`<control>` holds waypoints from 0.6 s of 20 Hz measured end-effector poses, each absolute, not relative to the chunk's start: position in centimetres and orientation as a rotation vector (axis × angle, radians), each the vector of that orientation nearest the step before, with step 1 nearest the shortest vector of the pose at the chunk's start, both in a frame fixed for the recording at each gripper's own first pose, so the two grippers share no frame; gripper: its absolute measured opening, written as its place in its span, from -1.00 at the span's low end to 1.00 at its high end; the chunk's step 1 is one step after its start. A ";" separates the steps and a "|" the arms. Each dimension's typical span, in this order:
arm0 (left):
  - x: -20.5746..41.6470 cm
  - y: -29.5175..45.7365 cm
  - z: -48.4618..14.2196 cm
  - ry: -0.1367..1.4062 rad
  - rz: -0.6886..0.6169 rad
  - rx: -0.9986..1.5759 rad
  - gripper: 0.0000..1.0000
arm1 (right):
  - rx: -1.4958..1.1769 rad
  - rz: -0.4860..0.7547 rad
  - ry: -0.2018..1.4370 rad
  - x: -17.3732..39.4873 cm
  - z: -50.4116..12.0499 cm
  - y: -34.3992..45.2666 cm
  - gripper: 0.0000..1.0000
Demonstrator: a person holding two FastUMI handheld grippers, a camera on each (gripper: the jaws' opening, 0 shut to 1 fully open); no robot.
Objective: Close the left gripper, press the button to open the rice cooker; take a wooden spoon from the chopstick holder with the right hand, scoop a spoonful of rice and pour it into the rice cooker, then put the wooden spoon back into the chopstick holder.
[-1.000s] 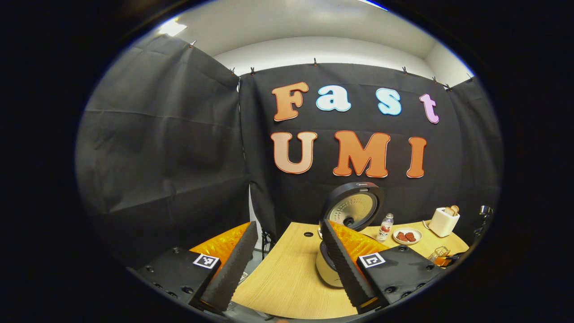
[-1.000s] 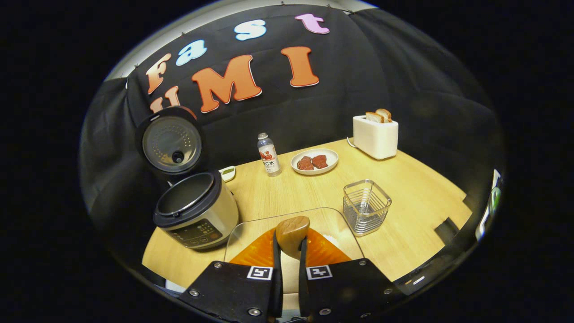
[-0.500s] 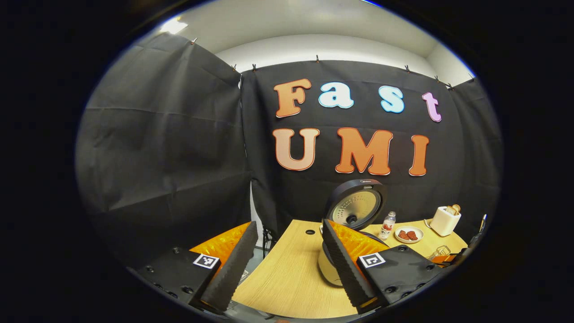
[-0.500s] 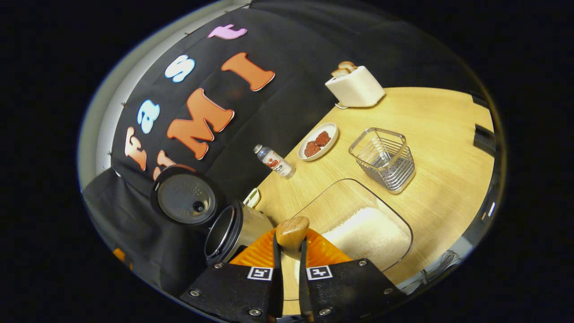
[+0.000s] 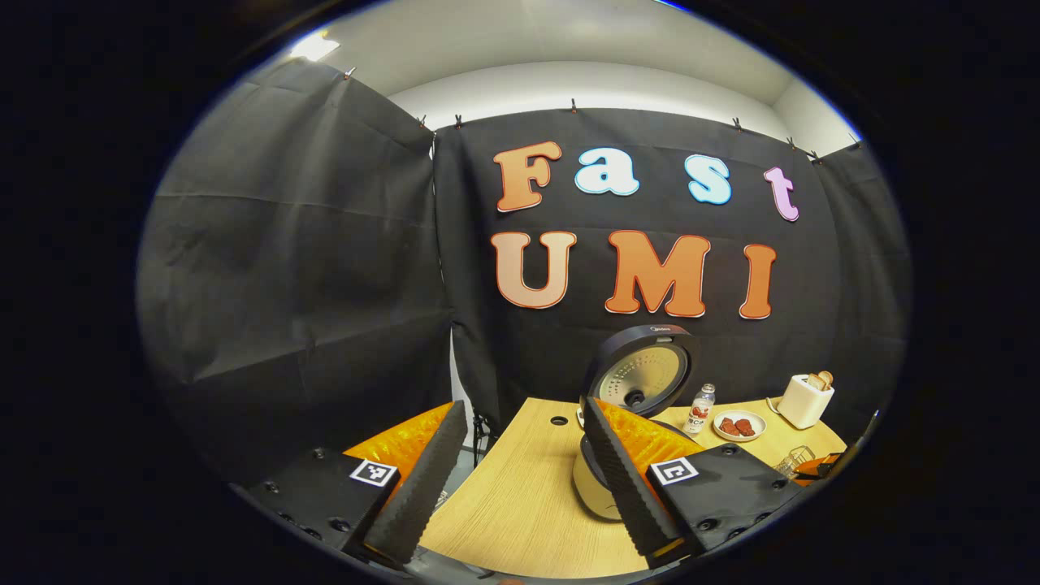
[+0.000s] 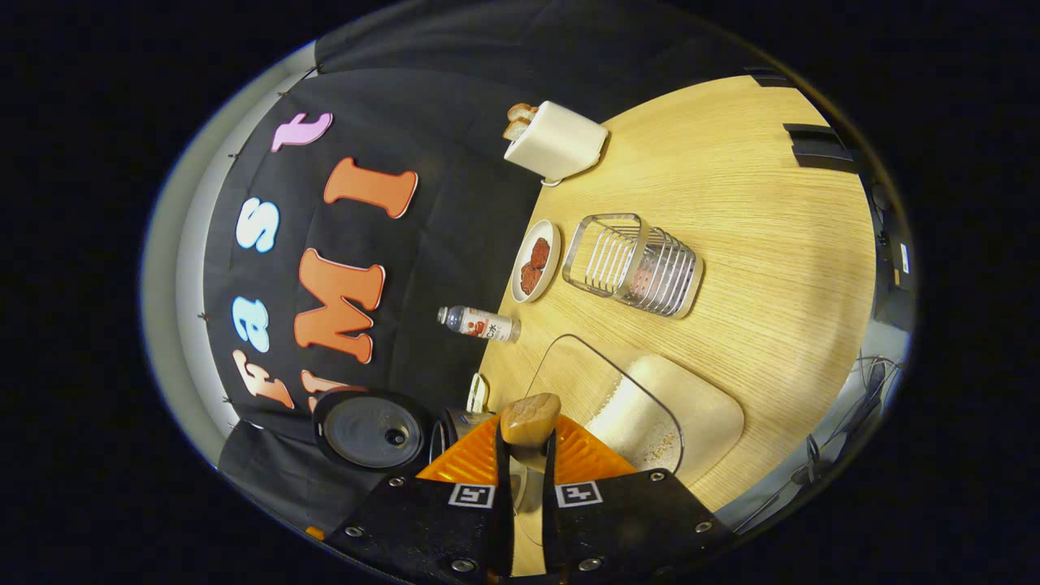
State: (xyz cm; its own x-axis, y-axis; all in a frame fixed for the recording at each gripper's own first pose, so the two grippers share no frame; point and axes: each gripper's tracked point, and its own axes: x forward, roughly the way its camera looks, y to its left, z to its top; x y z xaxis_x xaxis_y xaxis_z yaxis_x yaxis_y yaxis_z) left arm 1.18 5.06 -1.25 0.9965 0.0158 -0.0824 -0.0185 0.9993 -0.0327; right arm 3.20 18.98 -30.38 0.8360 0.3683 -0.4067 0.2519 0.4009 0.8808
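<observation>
In the right gripper view my right gripper (image 6: 524, 457) is shut on the handle of the wooden spoon (image 6: 530, 418), whose bowl sticks up just past the fingertips. The view is rolled far over. The open rice cooker's lid (image 6: 370, 431) and pot rim (image 6: 453, 424) lie close to the left of the spoon. The clear tray of white rice (image 6: 650, 406) lies to its right. The wire chopstick holder (image 6: 634, 264) stands farther off. My left gripper (image 5: 520, 479) hangs open at the table's left end, and its right finger covers part of the rice cooker (image 5: 646, 374).
A white toaster (image 6: 556, 142) with bread, a plate of dark red pieces (image 6: 536, 260) and a small bottle (image 6: 479, 322) line the back of the wooden table (image 6: 772, 244). Black cloth walls close the booth behind and to the left.
The right gripper has rolled about a quarter turn with the spoon and moved from the rice tray toward the cooker. The left gripper has barely moved and stays open.
</observation>
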 end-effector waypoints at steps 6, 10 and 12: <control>1.6 3.7 -0.6 0.063 -0.002 -0.028 0.89 | 1.269 0.067 0.555 4.1 -27.1 17.0 -0.75; 1.8 2.7 -0.1 0.053 -0.019 -0.035 0.89 | 1.301 0.073 0.544 4.7 -25.2 16.6 -0.74; 2.2 2.5 0.2 0.043 -0.020 -0.031 0.89 | 1.327 0.071 0.540 4.8 -24.3 16.4 -0.74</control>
